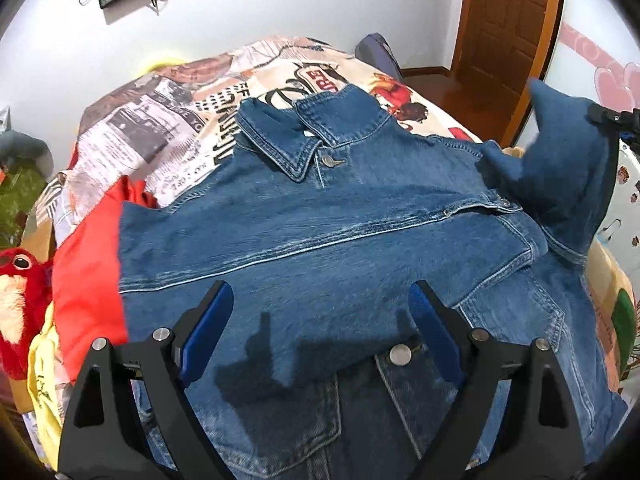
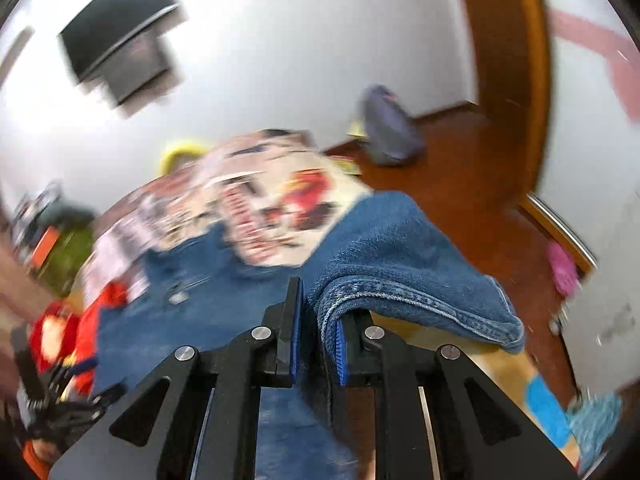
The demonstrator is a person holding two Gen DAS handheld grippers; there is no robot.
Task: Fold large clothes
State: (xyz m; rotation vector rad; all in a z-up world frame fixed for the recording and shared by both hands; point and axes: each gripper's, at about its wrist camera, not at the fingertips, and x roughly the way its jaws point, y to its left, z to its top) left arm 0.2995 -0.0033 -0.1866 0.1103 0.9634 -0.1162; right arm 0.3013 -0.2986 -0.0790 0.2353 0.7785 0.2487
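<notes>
Right wrist view: right gripper pinches the jacket's sleeve, raised beside the body; left gripper hovers wide, empty.

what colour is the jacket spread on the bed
Blue denim jacket, clearest in the left wrist view.

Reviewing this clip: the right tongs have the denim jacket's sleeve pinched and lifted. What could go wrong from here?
1. The right tongs grip only the thick edge of the sleeve; the heavy denim might slip out.
2. The left tongs hang open above the denim jacket, pinning nothing, so pulling could drag the whole body askew.
3. The red garment under the jacket's edge could shift with it.
</notes>
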